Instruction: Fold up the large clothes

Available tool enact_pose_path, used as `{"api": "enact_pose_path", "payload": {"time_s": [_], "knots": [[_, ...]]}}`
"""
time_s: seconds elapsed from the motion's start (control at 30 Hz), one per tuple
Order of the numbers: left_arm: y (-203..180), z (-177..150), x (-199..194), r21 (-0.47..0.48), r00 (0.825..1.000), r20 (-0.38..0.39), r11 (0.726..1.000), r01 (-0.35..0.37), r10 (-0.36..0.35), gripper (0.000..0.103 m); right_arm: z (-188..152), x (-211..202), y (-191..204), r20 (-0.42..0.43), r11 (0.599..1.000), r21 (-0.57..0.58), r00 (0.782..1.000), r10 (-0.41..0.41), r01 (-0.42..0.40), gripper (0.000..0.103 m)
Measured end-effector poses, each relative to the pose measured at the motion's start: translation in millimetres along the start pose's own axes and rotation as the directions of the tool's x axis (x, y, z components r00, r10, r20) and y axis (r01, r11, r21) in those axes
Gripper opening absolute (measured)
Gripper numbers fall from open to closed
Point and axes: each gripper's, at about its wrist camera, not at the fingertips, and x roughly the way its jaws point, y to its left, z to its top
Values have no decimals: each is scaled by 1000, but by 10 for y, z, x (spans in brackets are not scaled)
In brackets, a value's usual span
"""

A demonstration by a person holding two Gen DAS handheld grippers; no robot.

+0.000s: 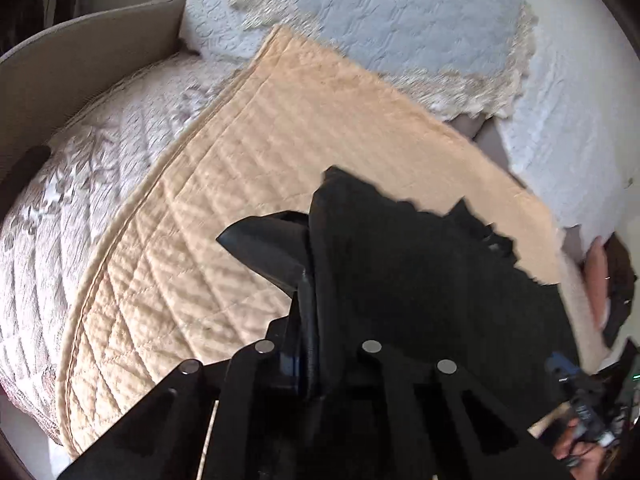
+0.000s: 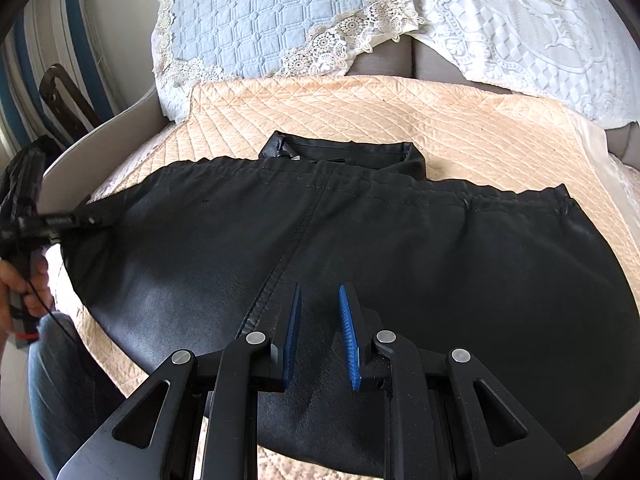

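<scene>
Right wrist view, one black garment (image 2: 360,240), two grippers

1. Bright daylight is shining on the black garment (image 2: 360,240), making a soft glare at 8 o'clock.
2. The left wrist view is looking blurry.
3. Edges are bending round, with dark corners.

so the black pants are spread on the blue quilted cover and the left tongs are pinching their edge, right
Not quite: the black pants lie on the peach quilted cover, as the right wrist view shows; the blue one sits behind it. The left tongs do pinch their edge.
</scene>
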Motion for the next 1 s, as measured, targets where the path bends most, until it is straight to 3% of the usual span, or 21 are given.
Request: {"api": "enact_pose_path", "payload": {"time_s": [0.1, 0.27, 0.4, 0.5, 0.57, 0.6, 0.67, 0.73, 0.77, 0.87, 0.93, 1.0], "knots": [[-340, 142, -316, 29, 993, 40, 994, 107, -108, 10, -9, -50, -52, 15, 1000, 16, 1000, 0, 0, 21], [-1278, 285, -678, 159, 959, 63, 952, 262, -275, 9, -20, -160, -240, 37, 998, 70, 999, -4, 2, 21], [-1976, 183, -445, 242, 937, -18, 908, 342, -348, 9, -34, -265, -420, 49, 994, 112, 999, -15, 9, 21], [-2365, -88, 79, 262, 920, -146, 883, 390, -363, 9, -65, -345, -572, 50, 989, 146, 998, -24, 16, 21], [-2502, -320, 545, 247, 910, -245, 886, 393, -335, 10, -103, -371, -662, 41, 985, 170, 999, -23, 16, 21], [-2528, -458, 774, 232, 895, -299, 885, 404, -331, 12, -127, -381, -719, 35, 983, 184, 999, -21, 14, 21], [-2553, -657, 1071, 211, 889, -339, 896, 390, -307, 15, -163, -400, -790, 27, 979, 205, 1000, -15, 9, 21], [-2538, -724, 984, 205, 885, -310, 884, 420, -348, 27, -189, -431, -847, 28, 975, 221, 1000, -1, -5, 21], [-2546, -709, 909, 197, 874, -309, 874, 444, -375, 30, -193, -441, -864, 31, 974, 227, 999, 7, -13, 21], [-2514, -640, 607, 205, 853, -294, 843, 498, -432, 32, -170, -431, -877, 37, 969, 241, 998, 42, -50, 21], [-2419, -556, 366, 251, 878, -223, 845, 472, -424, 38, -121, -419, -837, 51, 964, 248, 995, 83, -93, 21], [-2260, -474, 207, 286, 917, -148, 871, 399, -371, 38, -56, -404, -767, 71, 955, 257, 988, 137, -151, 21]]}}
